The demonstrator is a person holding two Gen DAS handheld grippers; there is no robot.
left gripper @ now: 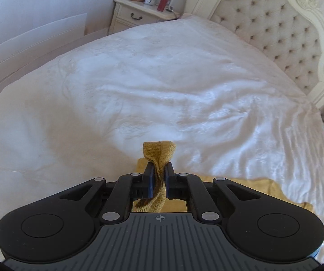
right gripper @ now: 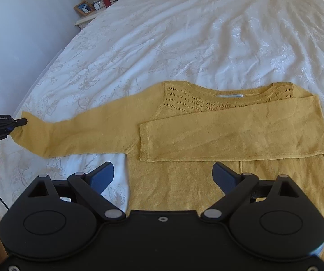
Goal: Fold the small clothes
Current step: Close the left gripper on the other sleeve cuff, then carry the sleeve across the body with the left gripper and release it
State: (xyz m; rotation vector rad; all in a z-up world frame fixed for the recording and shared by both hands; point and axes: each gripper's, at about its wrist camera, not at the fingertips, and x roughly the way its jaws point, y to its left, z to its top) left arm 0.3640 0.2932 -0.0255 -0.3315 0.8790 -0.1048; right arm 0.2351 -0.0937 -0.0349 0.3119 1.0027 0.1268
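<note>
A mustard knit sweater [right gripper: 207,180] lies flat on the white bedspread [right gripper: 162,45], one sleeve [right gripper: 241,131] already folded across the chest, the other sleeve [right gripper: 76,133] stretched out to the side. The left gripper [left gripper: 159,174] is pinched tight on that sleeve's cuff [left gripper: 159,153]; the right gripper [right gripper: 163,176] hangs spread and empty over the sweater's body. The step in hand looks like the second sleeve fold. Next, the cuff probably needs carrying across the chest onto the folded sleeve, laid without bunching, then let go
</note>
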